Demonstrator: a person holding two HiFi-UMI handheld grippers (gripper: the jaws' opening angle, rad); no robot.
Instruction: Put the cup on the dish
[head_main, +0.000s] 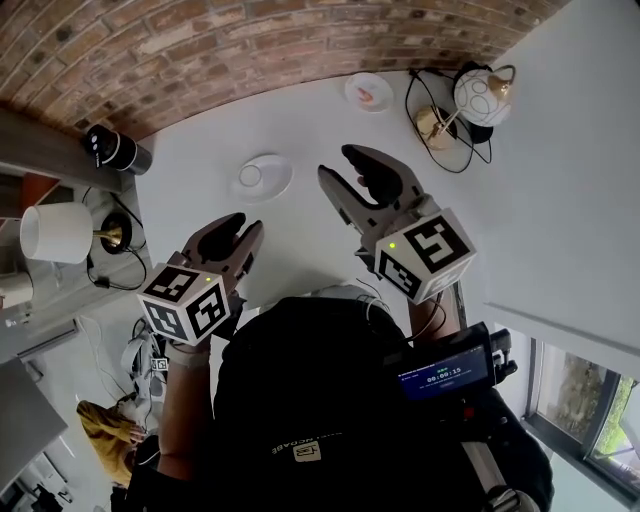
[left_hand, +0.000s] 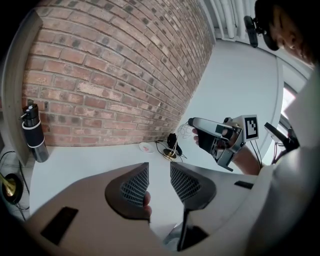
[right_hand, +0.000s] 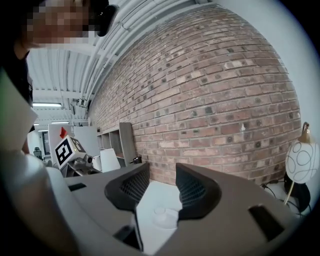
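A white dish (head_main: 270, 180) lies on the white table, and a small white cup (head_main: 250, 176) appears to stand on its left part. In the right gripper view the cup (right_hand: 165, 218) shows low between the jaws, some way ahead on the table. My right gripper (head_main: 337, 163) (right_hand: 162, 182) hovers just right of the dish, its jaws drawn close with nothing between them. Nearer to me and below the dish is my left gripper (head_main: 245, 225) (left_hand: 159, 172). Its jaws are just as close together and also hold nothing.
A small pinkish dish (head_main: 368, 92) (left_hand: 146, 147) and a round white lamp with cables (head_main: 480, 95) sit at the far right by the brick wall. A black bottle (head_main: 115, 150) (left_hand: 34, 137) stands at the far left. A white-shaded lamp (head_main: 55, 232) is off the table's left edge.
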